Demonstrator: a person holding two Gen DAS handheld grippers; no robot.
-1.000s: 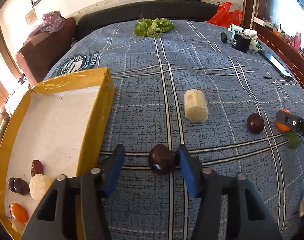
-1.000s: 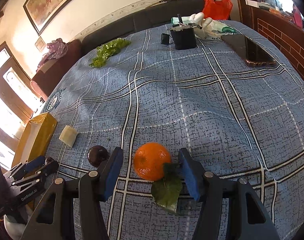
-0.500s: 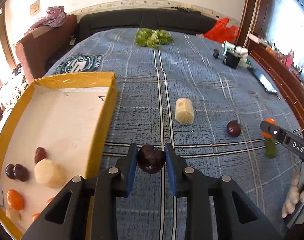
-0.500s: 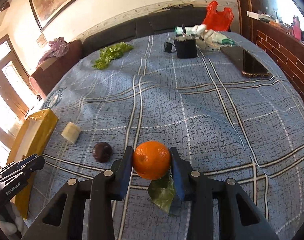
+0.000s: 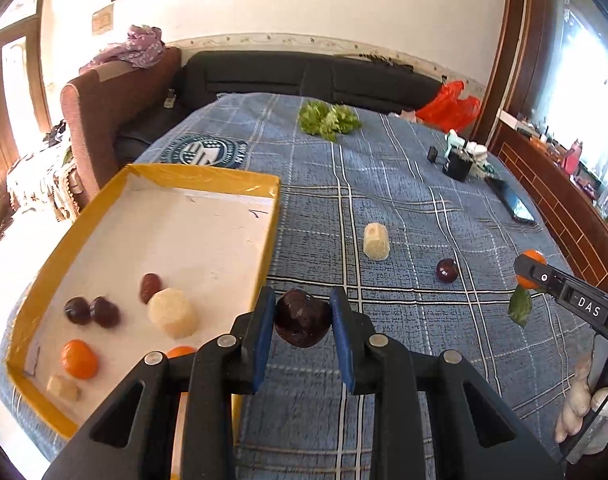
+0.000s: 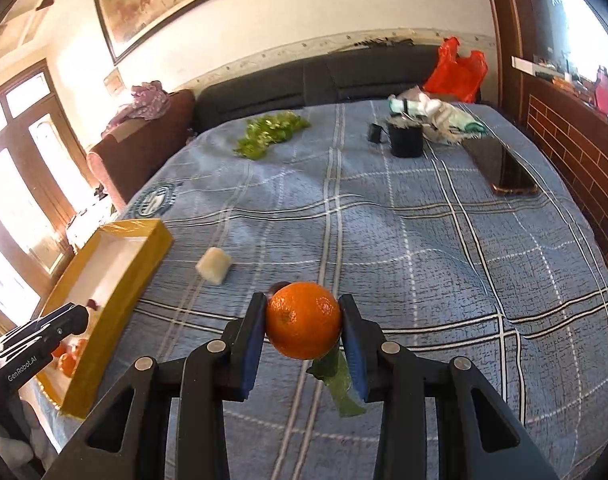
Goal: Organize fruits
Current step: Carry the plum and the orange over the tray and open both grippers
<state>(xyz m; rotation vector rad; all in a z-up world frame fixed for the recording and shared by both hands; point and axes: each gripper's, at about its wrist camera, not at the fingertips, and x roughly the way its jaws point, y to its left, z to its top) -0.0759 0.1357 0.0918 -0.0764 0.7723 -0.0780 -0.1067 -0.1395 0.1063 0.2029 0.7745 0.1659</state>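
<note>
My left gripper (image 5: 302, 322) is shut on a dark purple plum (image 5: 301, 324) and holds it above the blue plaid cloth, just right of the yellow box (image 5: 273, 216). The box holds several fruits: dark plums (image 5: 91, 311), a pale round piece (image 5: 171, 313), oranges (image 5: 79, 359). My right gripper (image 6: 304, 326) is shut on an orange (image 6: 304, 320) with a green leaf (image 6: 340, 384), lifted off the cloth. It also shows in the left wrist view (image 5: 530, 266). Another plum (image 5: 447, 270) and a pale block (image 5: 376, 241) lie on the cloth.
Green lettuce (image 5: 328, 120) lies far back. A black cup (image 6: 404, 140), a phone (image 6: 504, 168) and a crumpled cloth (image 6: 436, 114) sit at the back right. A red bag (image 6: 456, 68) and dark sofa stand behind. A wooden ledge runs along the right.
Both grippers closed on their fruit, the left on the plum and the right on the orange, then lifted them off the cloth.
</note>
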